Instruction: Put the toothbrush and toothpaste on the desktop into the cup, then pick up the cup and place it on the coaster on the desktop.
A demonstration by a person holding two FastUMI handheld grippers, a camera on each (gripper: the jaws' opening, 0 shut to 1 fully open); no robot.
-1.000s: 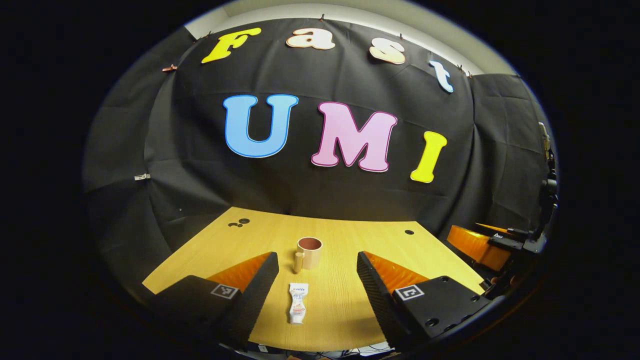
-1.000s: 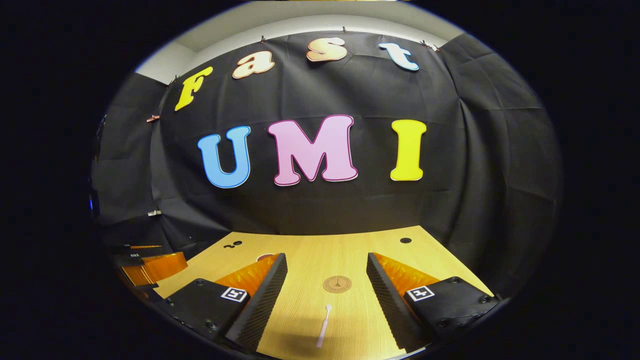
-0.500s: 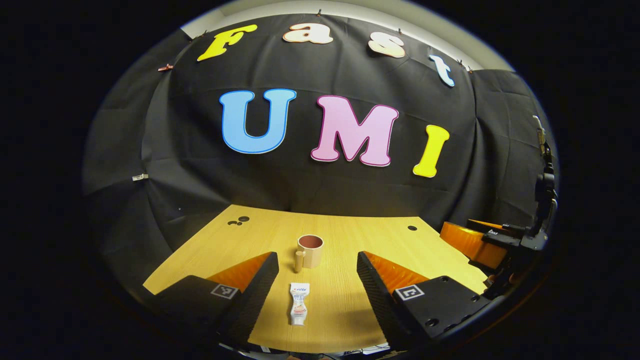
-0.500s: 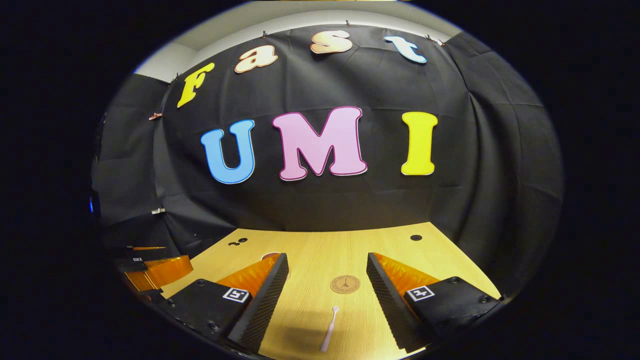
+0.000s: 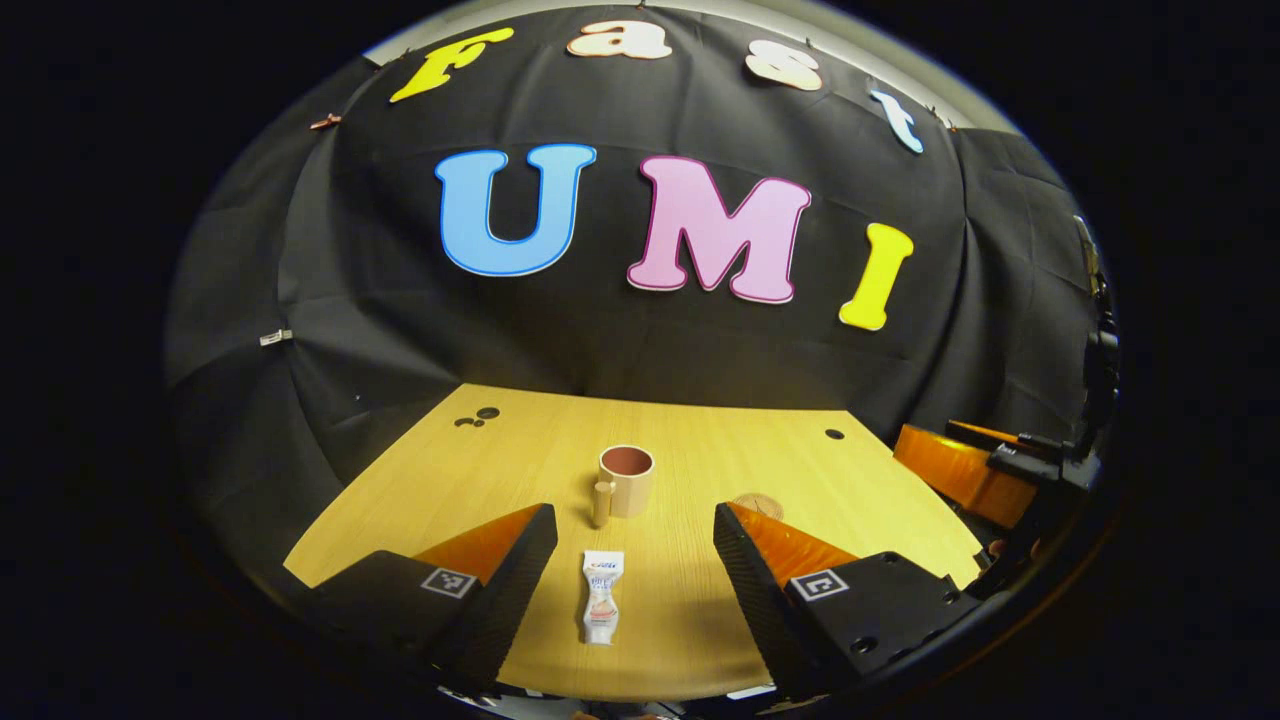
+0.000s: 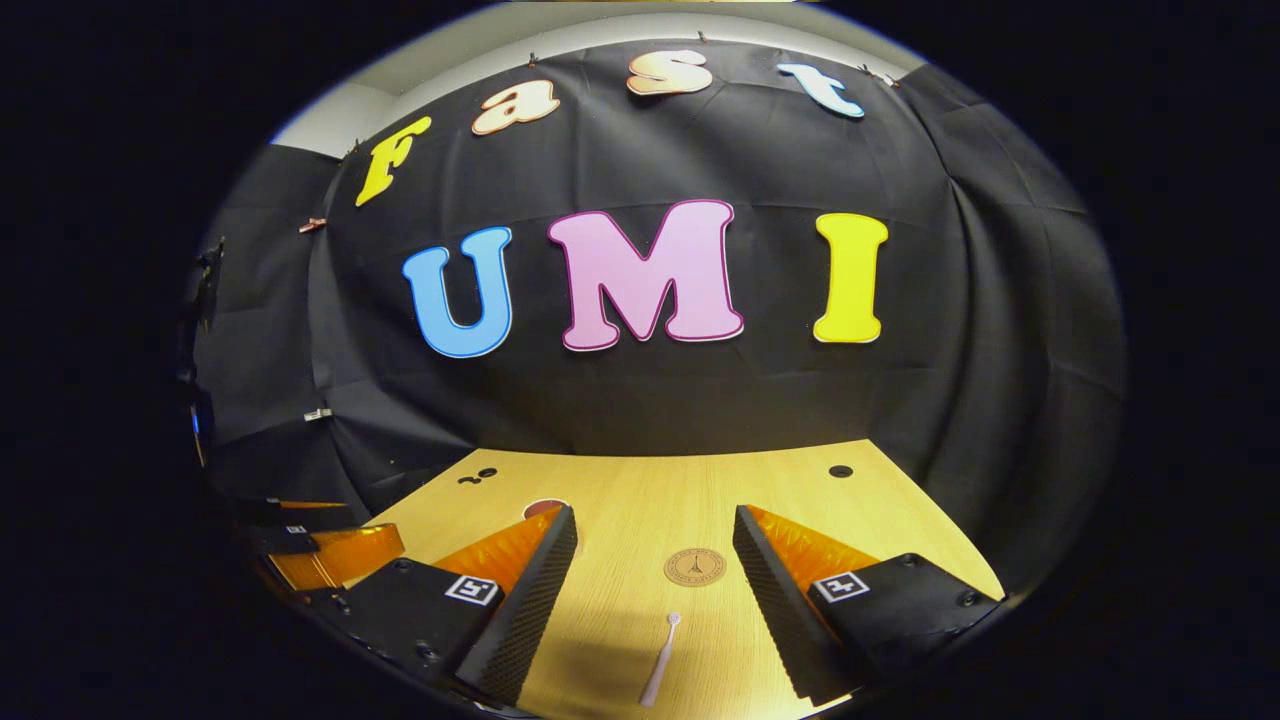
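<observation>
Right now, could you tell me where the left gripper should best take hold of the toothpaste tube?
Probably across the tube's narrow middle, coming down from above: it lies flat on the desk, lengthwise between the open jaws of the left gripper, its cap end nearest the camera.

One cup (image 5: 627, 479), one toothpaste tube (image 5: 601, 609), one toothbrush (image 6: 661, 672), one coaster (image 6: 695, 567).

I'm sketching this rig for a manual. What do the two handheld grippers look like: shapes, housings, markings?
Both match. The left gripper and right gripper each have two wedge-shaped fingers with finely ribbed inner faces, backed by translucent orange panels. Each finger sits on a black block housing with screw holes and a small square black-and-white marker tag on top.
</observation>
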